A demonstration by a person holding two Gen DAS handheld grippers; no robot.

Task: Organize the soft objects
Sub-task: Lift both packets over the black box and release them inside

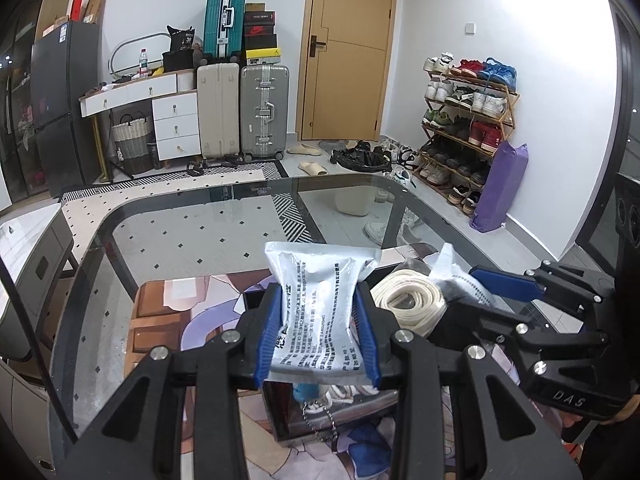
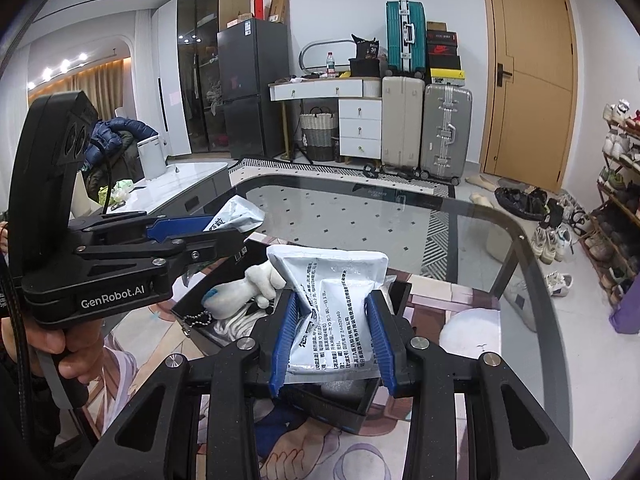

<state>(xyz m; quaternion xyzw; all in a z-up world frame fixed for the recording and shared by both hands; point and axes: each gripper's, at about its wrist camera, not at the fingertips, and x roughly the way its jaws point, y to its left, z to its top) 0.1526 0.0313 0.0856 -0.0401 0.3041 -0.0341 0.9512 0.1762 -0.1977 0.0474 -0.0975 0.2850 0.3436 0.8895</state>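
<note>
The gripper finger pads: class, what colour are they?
Blue, on black gripper arms. The pads show best in the right wrist view, pressing a silver-white printed pouch.

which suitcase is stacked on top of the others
The teal suitcase: it stands atop the beige suitcase, while the beige and silver suitcase stand on the floor.

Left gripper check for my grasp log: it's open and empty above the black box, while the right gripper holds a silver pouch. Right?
Not quite. The left gripper is shut on its own silver pouch, as the left wrist view shows. The right gripper does hold a silver pouch above the black box.
</note>
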